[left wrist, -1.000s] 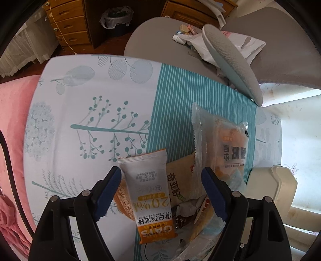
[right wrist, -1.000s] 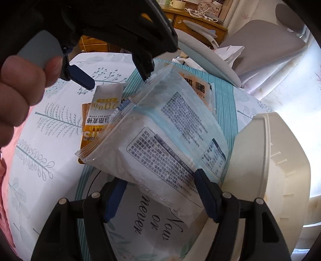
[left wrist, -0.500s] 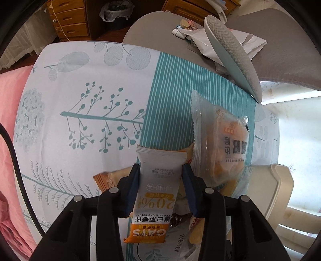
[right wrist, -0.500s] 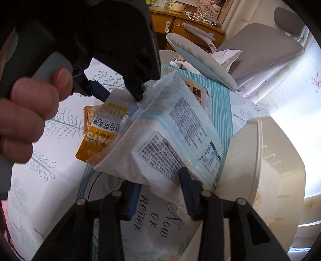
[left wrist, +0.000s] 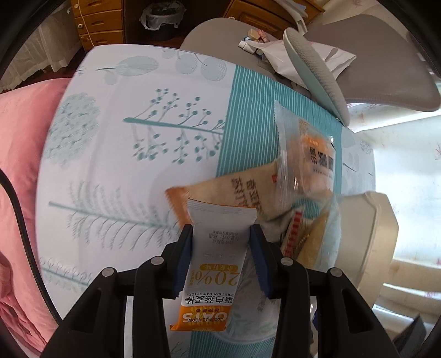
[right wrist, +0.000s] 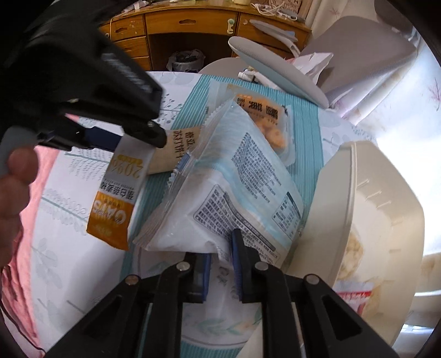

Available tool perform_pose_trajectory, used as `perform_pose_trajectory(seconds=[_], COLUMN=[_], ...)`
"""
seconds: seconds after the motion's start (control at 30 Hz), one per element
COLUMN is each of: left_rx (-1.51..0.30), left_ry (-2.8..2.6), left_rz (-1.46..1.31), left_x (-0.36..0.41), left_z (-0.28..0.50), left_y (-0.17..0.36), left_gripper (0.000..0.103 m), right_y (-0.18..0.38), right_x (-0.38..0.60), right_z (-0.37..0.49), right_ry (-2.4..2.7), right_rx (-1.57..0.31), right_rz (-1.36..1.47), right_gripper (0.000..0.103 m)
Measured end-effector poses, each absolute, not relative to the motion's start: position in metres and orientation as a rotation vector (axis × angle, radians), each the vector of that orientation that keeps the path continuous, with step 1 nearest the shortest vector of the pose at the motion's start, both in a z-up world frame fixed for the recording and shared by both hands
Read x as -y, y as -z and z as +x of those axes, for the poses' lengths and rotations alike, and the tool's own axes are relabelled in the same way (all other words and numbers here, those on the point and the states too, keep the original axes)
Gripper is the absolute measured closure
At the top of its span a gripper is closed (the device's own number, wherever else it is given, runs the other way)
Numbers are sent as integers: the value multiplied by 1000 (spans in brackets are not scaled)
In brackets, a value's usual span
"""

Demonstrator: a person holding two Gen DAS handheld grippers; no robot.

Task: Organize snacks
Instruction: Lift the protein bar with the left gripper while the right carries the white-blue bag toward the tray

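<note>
My left gripper (left wrist: 220, 242) is shut on a white and orange oat stick packet (left wrist: 212, 270) and holds it above the patterned tablecloth; the same packet (right wrist: 118, 198) hangs from it in the right wrist view. My right gripper (right wrist: 222, 256) is shut on the edge of a white and blue snack bag (right wrist: 234, 192), lifted off the cloth. A tan biscuit packet (left wrist: 234, 192) and a clear bag of orange crackers (left wrist: 306, 154) lie on the cloth beyond. A cream plastic basket (right wrist: 358, 209) stands at the right.
The round table has a white and teal leaf-print cloth (left wrist: 132, 143). A grey chair (left wrist: 380, 77) with papers on it stands behind the table. Wooden drawers (right wrist: 193, 24) and a bin (right wrist: 187, 60) are further back. A pink bedspread (left wrist: 16, 165) lies at the left.
Both grippers closed from open: the left on the oat stick, the right on the white and blue bag. Both packets have since been lifted off the cloth.
</note>
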State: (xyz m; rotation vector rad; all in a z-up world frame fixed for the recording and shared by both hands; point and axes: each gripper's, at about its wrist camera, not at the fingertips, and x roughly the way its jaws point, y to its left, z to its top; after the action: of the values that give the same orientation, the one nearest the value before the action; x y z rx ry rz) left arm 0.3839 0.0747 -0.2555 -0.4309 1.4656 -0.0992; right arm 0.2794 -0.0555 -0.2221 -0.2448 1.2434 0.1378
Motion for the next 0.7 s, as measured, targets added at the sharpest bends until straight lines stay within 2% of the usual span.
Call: perform_pose_trajectory(seconds=[0.7], left_rx=[-1403], left_ry=[130], left_rz=[-467], left_x=[-156], left_z=[243], left_y=[197], left_gripper=[63], right_y=[190], right_x=[24], right_z=[206], right_ry=[-170], right_rx=[-1359], right_rz=[38], right_gripper=[93])
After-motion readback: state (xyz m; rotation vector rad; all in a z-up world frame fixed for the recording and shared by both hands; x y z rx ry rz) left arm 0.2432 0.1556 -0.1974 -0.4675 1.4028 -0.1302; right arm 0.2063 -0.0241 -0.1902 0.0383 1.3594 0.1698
